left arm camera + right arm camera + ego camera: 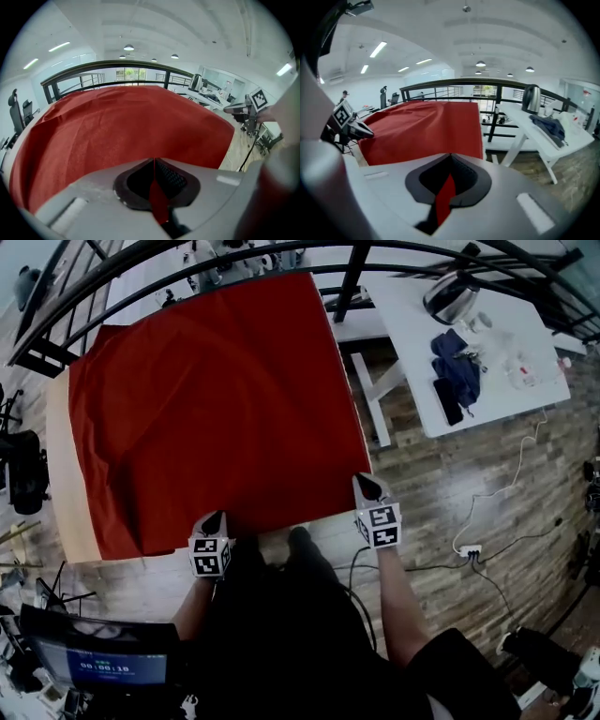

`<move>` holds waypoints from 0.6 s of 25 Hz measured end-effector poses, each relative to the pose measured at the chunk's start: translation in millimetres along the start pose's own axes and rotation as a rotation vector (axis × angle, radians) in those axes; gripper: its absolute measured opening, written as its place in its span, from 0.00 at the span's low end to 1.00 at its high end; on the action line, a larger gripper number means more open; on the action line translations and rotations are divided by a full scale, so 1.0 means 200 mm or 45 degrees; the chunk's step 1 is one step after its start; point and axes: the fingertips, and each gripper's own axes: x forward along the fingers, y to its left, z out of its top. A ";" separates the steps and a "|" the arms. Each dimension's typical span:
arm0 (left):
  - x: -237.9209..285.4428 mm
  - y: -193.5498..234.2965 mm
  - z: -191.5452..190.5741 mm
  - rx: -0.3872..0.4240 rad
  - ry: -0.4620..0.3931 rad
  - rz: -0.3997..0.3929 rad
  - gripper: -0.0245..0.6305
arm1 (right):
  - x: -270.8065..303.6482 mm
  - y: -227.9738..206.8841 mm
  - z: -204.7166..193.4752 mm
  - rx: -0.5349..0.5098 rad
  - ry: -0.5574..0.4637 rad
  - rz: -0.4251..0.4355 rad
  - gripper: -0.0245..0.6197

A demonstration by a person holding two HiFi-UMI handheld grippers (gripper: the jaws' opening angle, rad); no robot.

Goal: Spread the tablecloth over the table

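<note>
A red tablecloth [216, 399] lies over most of a pale wooden table [58, 465], whose left strip stays bare. My left gripper [214, 519] is shut on the cloth's near edge toward the left; a red fold runs between its closed jaws [154, 187]. At the near right corner of the cloth, my right gripper [367, 486] is shut on it too, with red fabric pinched in its jaws [446, 187]. In the left gripper view the tablecloth [122, 126] stretches away flat with a few creases; the right gripper view has the tablecloth [426, 126] ahead and to the left.
A white table [469, 343] at the right carries a kettle [451, 294], dark blue cloth [457, 367] and a black phone [447, 400]. Black railing [281, 254] curves round the far side. Cables and a power strip [469, 551] lie on the wooden floor. An office chair [26, 470] stands left.
</note>
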 end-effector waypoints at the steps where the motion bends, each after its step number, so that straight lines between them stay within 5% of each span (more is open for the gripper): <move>1: 0.01 -0.01 0.01 -0.003 -0.004 -0.002 0.06 | 0.05 0.07 0.02 -0.012 -0.001 0.067 0.05; 4: 0.05 -0.06 0.00 -0.012 0.020 -0.033 0.06 | 0.17 0.21 -0.02 -0.065 0.075 0.150 0.05; 9: 0.06 -0.07 -0.04 -0.051 -0.004 -0.031 0.08 | 0.22 0.07 -0.18 -0.021 0.200 0.023 0.05; 12: 0.04 -0.05 -0.03 -0.093 -0.076 0.018 0.07 | 0.26 0.08 -0.13 -0.118 0.178 0.064 0.05; 15: -0.15 0.07 -0.03 -0.136 -0.195 0.076 0.05 | 0.22 0.33 0.03 -0.168 0.062 0.171 0.05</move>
